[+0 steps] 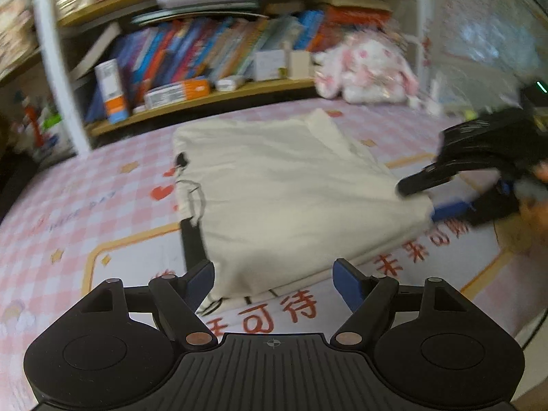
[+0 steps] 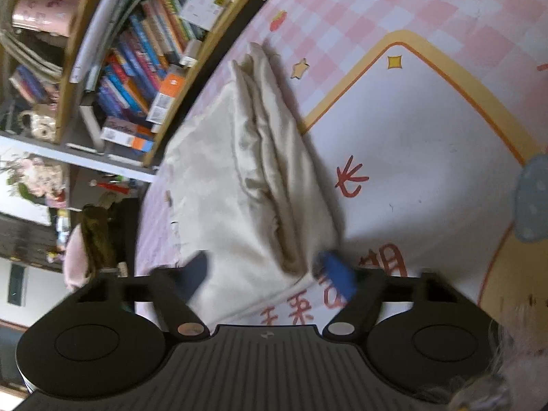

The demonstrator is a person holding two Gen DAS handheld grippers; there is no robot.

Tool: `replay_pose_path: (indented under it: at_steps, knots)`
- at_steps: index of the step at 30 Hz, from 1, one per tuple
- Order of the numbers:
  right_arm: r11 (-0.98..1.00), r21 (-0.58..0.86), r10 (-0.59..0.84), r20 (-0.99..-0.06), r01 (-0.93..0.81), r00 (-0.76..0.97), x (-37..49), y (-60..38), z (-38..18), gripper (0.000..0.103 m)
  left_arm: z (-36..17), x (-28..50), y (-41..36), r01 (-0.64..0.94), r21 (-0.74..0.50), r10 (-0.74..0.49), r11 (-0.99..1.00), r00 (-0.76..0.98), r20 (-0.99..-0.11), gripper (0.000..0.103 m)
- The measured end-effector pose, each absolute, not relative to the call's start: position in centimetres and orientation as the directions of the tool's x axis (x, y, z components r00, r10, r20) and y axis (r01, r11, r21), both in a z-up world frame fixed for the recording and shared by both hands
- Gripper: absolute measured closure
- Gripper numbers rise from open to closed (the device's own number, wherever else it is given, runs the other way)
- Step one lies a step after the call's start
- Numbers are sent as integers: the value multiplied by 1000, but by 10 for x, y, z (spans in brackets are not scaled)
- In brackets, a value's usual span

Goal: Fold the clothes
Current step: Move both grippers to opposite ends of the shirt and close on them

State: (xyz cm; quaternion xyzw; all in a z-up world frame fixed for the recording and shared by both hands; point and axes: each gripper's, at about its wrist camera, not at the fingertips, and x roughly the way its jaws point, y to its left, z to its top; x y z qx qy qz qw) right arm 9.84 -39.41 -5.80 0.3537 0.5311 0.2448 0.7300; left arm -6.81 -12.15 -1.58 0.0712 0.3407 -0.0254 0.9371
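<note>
A cream garment (image 1: 284,191), folded into a rough rectangle, lies on the pink checked bed cover (image 1: 85,212). My left gripper (image 1: 274,281) is open at the garment's near edge, and the near corner of the cloth lies between its blue-padded fingers (image 1: 347,282) without being pinched. My right gripper (image 1: 416,200) comes in from the right at the garment's right corner, one finger above the cloth and one at its edge. In the right wrist view the layered cream garment (image 2: 246,178) fills the gap of the right gripper (image 2: 265,274), whose jaws stand well apart and blurred.
A wooden bookshelf (image 1: 205,99) full of books runs along the far side of the bed. A pink and white plush toy (image 1: 366,68) sits at the far right beside a white post (image 1: 54,68). A person's hand (image 1: 537,212) holds the right gripper.
</note>
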Motion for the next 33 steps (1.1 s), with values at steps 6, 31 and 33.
replay_pose_path:
  at_steps: [6,31,33]
  knots:
    - [572,820,769,-551,38,324,103,-391,-48,87,-27,-63,-154,241,347,30,906,782,-622,25]
    - [733,67,508,-716,-677,479,55,-338,24,27,-43,-30,-146,338,410,16,847,755,-655,68]
    - [624,-116,482,-721,-773,497,36,-322,16,25,-39,-28,-144,336,391,3,857,755,-656,68]
